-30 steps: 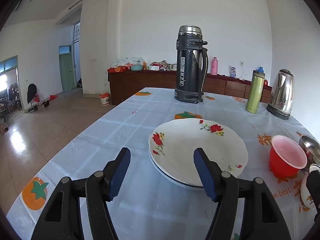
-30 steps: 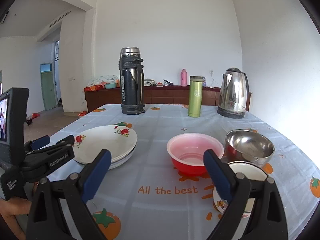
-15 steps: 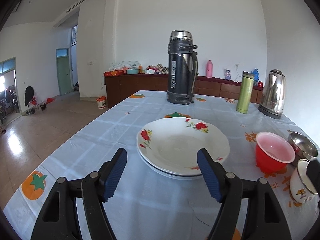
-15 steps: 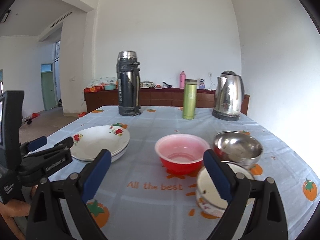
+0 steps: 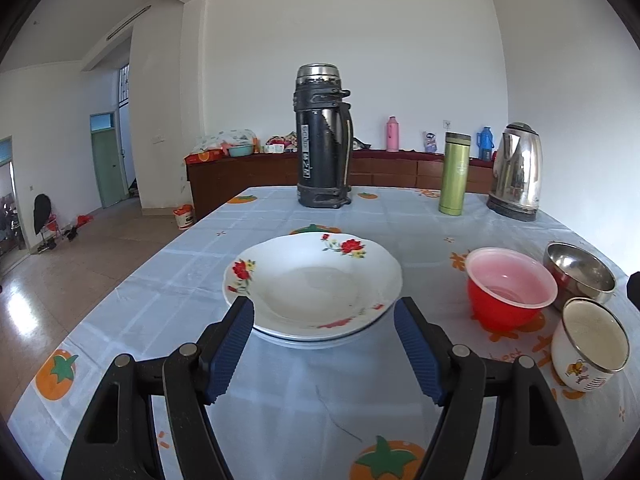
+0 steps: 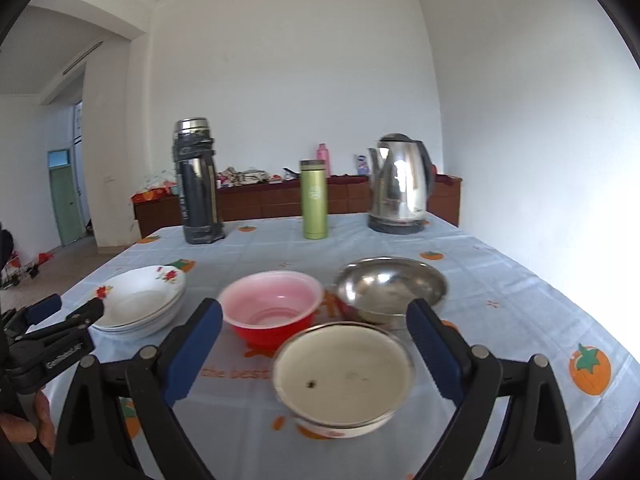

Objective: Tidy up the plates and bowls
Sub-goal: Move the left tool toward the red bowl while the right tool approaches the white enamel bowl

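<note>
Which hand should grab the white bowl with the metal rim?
Probably the right. The right gripper is open with the white bowl sitting just ahead between its fingers. The left gripper faces the flowered plates instead.

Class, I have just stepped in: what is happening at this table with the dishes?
A person holds a two-finger gripper in each hand over the table. The left gripper, jaws open, faces the stacked flowered plates and holds nothing. The right gripper, also open and empty, points at the white enamel bowl; the red bowl and steel bowl sit just behind it. No dish is lifted.
</note>
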### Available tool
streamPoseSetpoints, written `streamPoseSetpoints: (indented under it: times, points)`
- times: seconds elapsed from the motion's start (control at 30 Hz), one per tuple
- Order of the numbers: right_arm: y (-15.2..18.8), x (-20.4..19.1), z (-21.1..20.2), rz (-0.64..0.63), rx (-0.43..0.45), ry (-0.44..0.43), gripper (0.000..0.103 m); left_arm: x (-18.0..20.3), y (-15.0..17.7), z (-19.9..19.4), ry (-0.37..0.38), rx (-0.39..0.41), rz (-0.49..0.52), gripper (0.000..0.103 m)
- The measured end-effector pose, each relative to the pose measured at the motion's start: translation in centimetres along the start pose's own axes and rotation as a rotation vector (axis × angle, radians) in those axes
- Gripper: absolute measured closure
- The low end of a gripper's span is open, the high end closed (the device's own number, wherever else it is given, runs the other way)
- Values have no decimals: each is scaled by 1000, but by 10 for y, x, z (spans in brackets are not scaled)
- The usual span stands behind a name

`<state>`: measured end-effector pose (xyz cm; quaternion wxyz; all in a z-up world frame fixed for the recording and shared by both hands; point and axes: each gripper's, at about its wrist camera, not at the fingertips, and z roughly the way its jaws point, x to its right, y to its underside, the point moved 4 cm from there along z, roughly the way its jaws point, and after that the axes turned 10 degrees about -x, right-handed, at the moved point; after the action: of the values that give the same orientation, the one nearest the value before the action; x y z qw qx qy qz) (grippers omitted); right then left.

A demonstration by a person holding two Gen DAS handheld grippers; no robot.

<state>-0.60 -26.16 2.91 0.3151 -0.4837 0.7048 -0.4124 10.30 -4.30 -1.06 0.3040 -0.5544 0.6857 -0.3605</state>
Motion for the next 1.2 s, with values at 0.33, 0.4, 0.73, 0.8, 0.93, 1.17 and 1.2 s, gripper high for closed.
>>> streamPoseSetpoints:
  times: [0.33,0.4,0.73,0.8,0.93,1.17,1.2]
  points:
    - [-2,44,4,68,-21,38,10,34,3,-3,52,-14,43,28]
    - [-2,51,4,78,-25,43,11,44,4,-5,69,-17,61,28]
    - [-2,75,9,146,-68,16,23,80,5,-3,137,-55,126,28]
    - [-2,74,11,143,-82,-2,31,79,3,1,149,-60,104,28]
    - [-7,68,20,144,-120,-78,47,83,-9,10,147,-66,75,29]
    - [-34,57,49,249,-224,-325,54,91,-42,38,142,-107,51,28]
    - [-38,54,55,278,-253,-374,54,91,-46,43,152,-123,33,29]
